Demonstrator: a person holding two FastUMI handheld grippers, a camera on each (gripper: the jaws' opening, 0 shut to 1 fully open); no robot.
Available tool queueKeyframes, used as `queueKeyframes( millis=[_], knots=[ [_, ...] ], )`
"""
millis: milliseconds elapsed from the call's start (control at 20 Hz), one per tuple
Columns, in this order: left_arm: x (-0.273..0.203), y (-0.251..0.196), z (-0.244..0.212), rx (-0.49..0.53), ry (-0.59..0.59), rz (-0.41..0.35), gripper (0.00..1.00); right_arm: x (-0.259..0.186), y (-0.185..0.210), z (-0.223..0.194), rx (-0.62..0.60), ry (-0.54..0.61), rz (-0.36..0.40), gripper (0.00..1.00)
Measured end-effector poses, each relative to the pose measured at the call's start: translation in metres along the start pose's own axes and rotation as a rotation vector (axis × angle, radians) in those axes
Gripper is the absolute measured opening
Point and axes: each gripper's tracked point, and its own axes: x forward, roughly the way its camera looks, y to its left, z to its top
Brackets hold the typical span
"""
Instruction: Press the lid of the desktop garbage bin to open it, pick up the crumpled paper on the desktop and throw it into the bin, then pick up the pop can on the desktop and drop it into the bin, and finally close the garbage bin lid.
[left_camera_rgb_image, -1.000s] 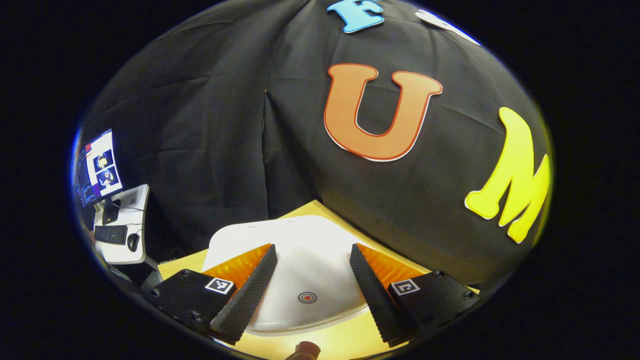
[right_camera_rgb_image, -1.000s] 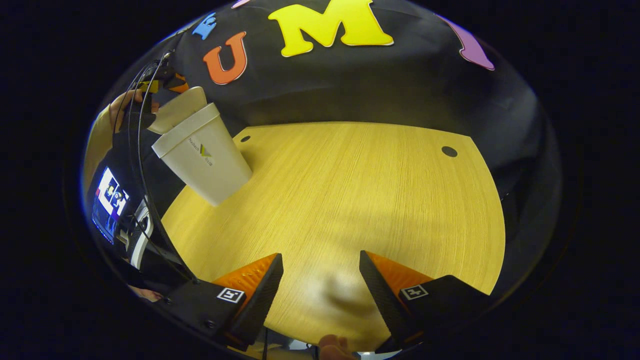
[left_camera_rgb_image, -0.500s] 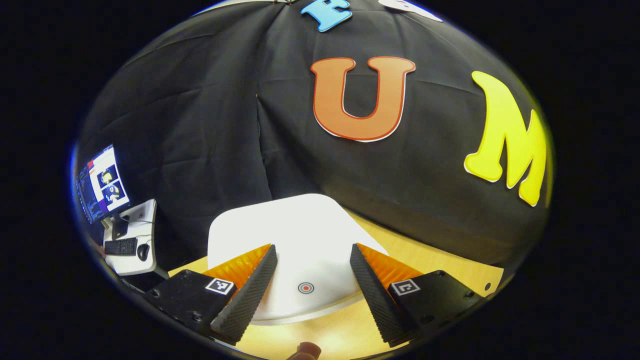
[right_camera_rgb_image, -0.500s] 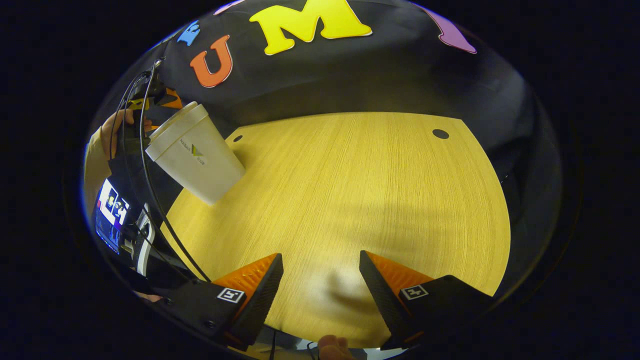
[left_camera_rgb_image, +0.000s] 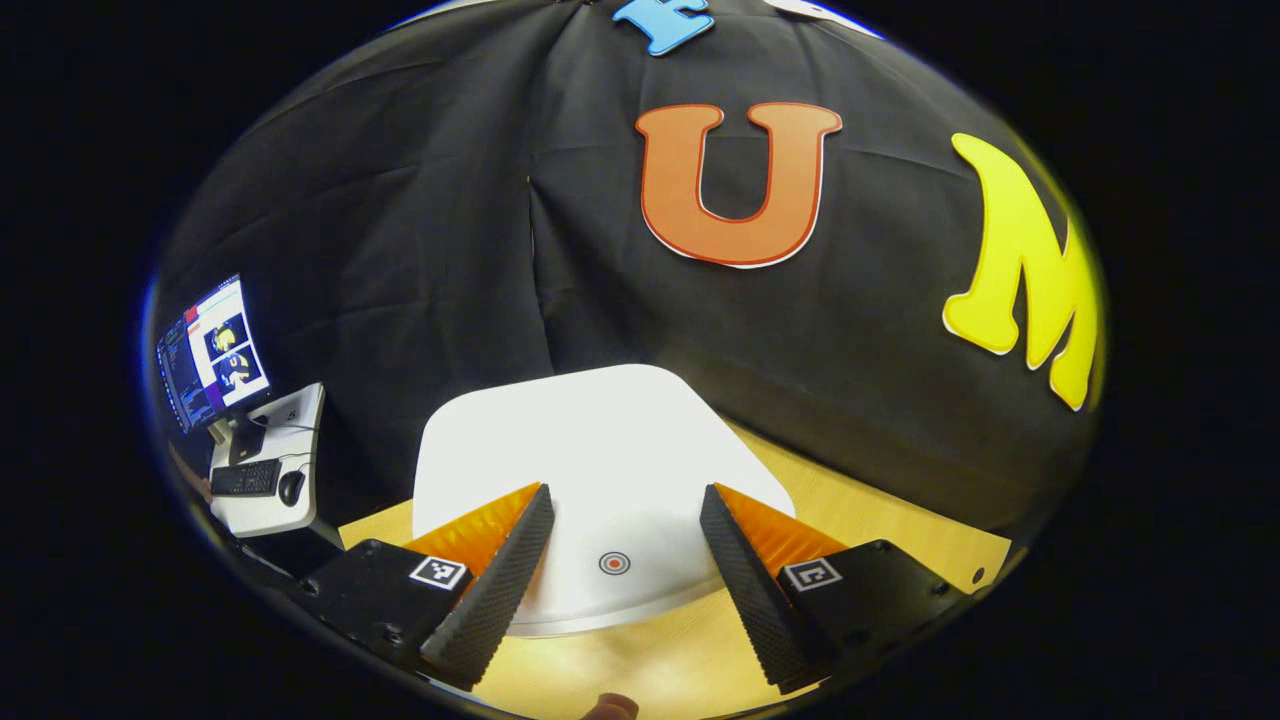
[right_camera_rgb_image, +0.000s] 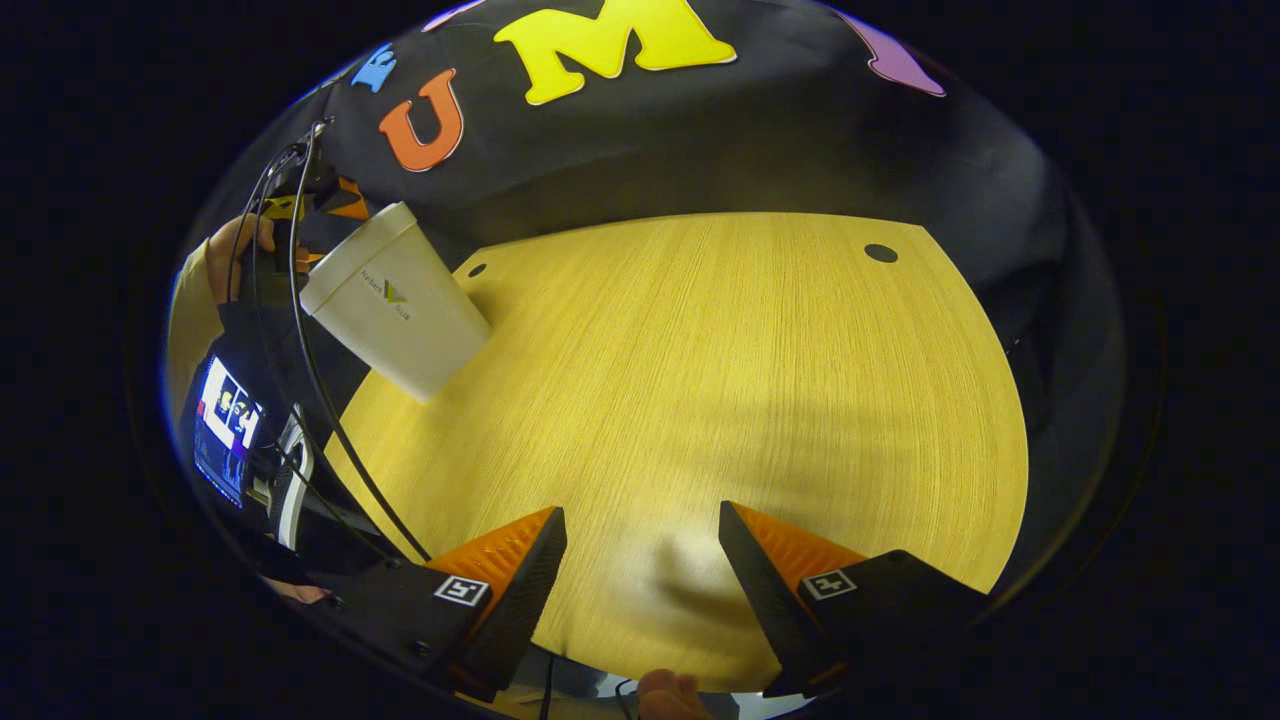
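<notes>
The bin lid (left_camera_rgb_image: 600, 470) lies flat and shut on my left gripper view, a white rounded panel with a small ring mark near its front edge, and it sits between and just beyond my left gripper's (left_camera_rgb_image: 625, 570) two fingers. Those fingers stand wide apart with nothing between them; whether their tips touch the lid I cannot tell from here. In my right gripper view the garbage bin (right_camera_rgb_image: 400, 305) stands at the far left corner of the wooden desktop (right_camera_rgb_image: 720, 380), its white body tapering downward with a small logo on its side, lid down. Just behind its top I see the other gripper and the hand (right_camera_rgb_image: 235, 240) that holds it, with black cables looping down past the bin.

My right gripper (right_camera_rgb_image: 642, 575) hangs over the near part of the desktop, well apart from the bin, its fingers spread wide and holding nothing. A soft shadow lies on the wood between them. A dark round hole (right_camera_rgb_image: 881, 253) marks the far right of the desktop. To the left, off the table, a monitor (left_camera_rgb_image: 212, 350) glows above a keyboard (left_camera_rgb_image: 245, 478) on a small white stand.
</notes>
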Motion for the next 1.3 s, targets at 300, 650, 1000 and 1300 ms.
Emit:
queueKeyframes(
  millis=[300,650,1000,1300],
  knots=[
    [0.001,-0.004,0.007,0.037,-0.034,-0.031,0.97,-0.01,0.012,0.013,-0.012,-0.043,-0.014,0.97],
    [-0.054,-0.003,0.039,0.073,-0.153,-0.189,0.96,-0.051,0.034,0.075,-0.058,-0.247,-0.073,0.97],
    [-0.129,0.024,-0.003,0.189,-0.216,-0.365,0.96,-0.117,0.064,0.134,-0.133,-0.487,-0.185,0.94],
    [-0.178,0.046,-0.042,0.193,-0.252,-0.458,0.96,-0.165,0.104,0.148,-0.205,-0.675,-0.225,0.96]
  ],
)
